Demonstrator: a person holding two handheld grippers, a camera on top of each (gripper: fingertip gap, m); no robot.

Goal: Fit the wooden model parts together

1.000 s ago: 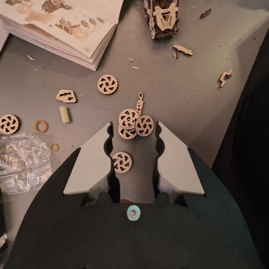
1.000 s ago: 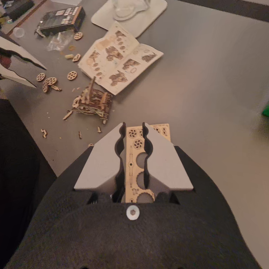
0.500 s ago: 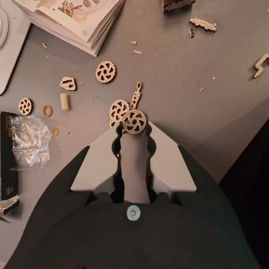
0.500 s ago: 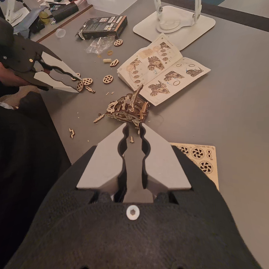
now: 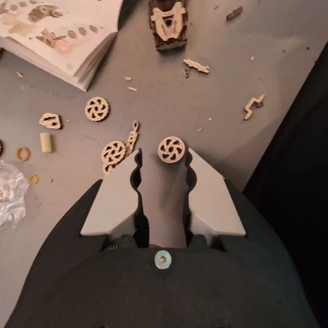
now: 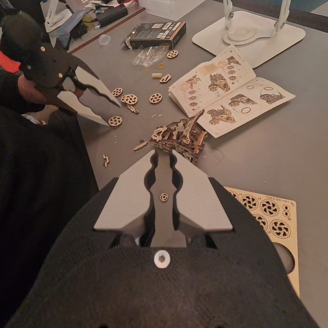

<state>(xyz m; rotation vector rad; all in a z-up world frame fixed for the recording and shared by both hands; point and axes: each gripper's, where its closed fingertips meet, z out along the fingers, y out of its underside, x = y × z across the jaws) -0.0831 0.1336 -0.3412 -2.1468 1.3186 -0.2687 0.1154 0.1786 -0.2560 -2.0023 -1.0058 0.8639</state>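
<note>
The left gripper (image 5: 164, 152) stands with its two grey fingers apart, holding nothing. A round pale wooden wheel with curved spoke cut-outs (image 5: 171, 149) lies at the tip of its right-hand finger (image 5: 204, 179); the picture is slightly blurred there, so it is hard to say whether wheel and fingertip touch. From the right wrist view the same wheel (image 6: 115, 121) sits on the grey table (image 6: 266, 159) just at the lower fingertip of that gripper (image 6: 113, 115).

Left of the gripper a stack of toothed wooden wheels (image 5: 113, 154) lies partly under the left-hand finger, with a thin perforated wooden strip (image 5: 132, 140) leaning against it. A single toothed wheel (image 5: 96, 109) lies farther out, near the open instruction booklet (image 5: 58, 35). A small pale cylinder (image 5: 46, 145), two tan rubber rings (image 5: 22, 154) and a crumpled clear plastic bag (image 5: 10, 197) sit at the left edge.

The right gripper (image 6: 162, 152) has its fingers narrowly parted and empty, the tips just short of the half-built brown wooden model (image 6: 179, 140). A small wooden ring (image 6: 164, 197) lies on the table between its fingers. A pale laser-cut wooden sheet of wheels (image 6: 269, 213) lies to its right, and a black cardboard box (image 6: 156, 35) rests far back
</note>
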